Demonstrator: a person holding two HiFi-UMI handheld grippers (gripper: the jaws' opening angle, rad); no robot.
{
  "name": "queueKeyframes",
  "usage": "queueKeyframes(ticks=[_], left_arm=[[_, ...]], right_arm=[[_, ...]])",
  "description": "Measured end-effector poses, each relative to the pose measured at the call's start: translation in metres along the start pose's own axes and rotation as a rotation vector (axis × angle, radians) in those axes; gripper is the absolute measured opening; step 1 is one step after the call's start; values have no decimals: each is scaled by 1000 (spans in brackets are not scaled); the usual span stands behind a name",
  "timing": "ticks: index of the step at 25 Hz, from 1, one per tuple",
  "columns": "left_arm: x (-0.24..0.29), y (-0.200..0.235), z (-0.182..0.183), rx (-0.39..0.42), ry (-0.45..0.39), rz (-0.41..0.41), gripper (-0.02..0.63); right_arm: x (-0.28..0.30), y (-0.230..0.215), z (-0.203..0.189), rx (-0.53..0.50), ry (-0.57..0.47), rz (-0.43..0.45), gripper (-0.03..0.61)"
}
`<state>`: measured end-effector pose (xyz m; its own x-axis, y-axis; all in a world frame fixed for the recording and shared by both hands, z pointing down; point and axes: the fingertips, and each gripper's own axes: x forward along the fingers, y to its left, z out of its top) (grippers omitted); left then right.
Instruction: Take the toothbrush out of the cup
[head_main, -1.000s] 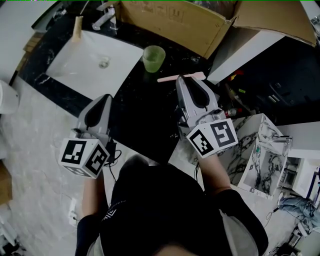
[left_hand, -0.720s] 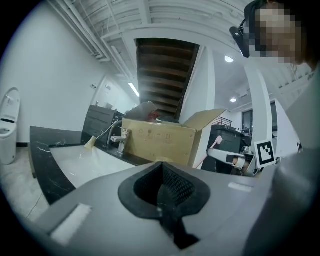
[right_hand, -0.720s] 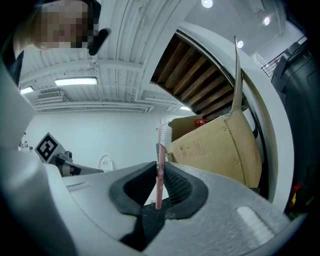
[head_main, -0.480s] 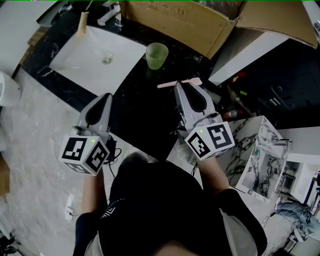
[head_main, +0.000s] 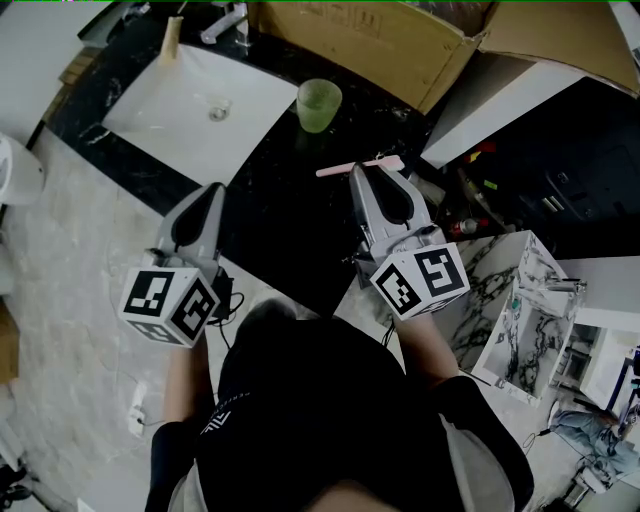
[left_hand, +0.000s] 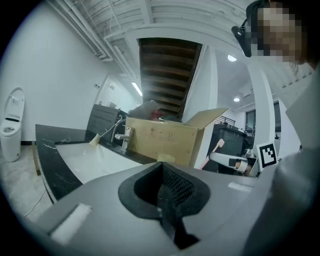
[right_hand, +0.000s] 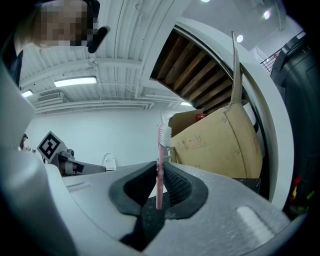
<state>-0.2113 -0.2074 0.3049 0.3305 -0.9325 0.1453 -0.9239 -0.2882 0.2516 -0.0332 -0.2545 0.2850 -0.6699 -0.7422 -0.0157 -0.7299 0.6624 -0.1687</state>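
Note:
A light green cup (head_main: 319, 104) stands upright on the black counter (head_main: 283, 225), with nothing showing in it. The pink toothbrush (head_main: 360, 166) is out of the cup and lies crosswise in the tips of my right gripper (head_main: 374, 174), a short way nearer me than the cup. In the right gripper view the toothbrush (right_hand: 160, 167) stands between the pads of my right gripper (right_hand: 159, 172), bristles on top. My left gripper (head_main: 211, 194) hovers at the counter's left part, near the sink. In the left gripper view my left gripper (left_hand: 162, 169) is shut with nothing in it.
A white sink basin (head_main: 170, 105) with a faucet (head_main: 228, 18) lies at the far left. An open cardboard box (head_main: 370, 45) stands behind the cup. Tools and clutter fill the dark area at right, beside a marbled white box (head_main: 528, 300). A toilet (head_main: 14, 170) is at the left edge.
My right gripper has drawn back a little and lower from the cup, still holding the toothbrush. The left gripper has stayed put.

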Motion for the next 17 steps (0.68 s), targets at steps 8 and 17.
queueKeyframes(ticks=[8, 17], left_arm=[[-3, 3, 0, -3, -2, 13, 17], [-4, 6, -1, -5, -16, 19, 16]], right_arm=[[2, 1, -1, 8, -2, 5, 46], [4, 0, -2, 8, -1, 8, 46]])
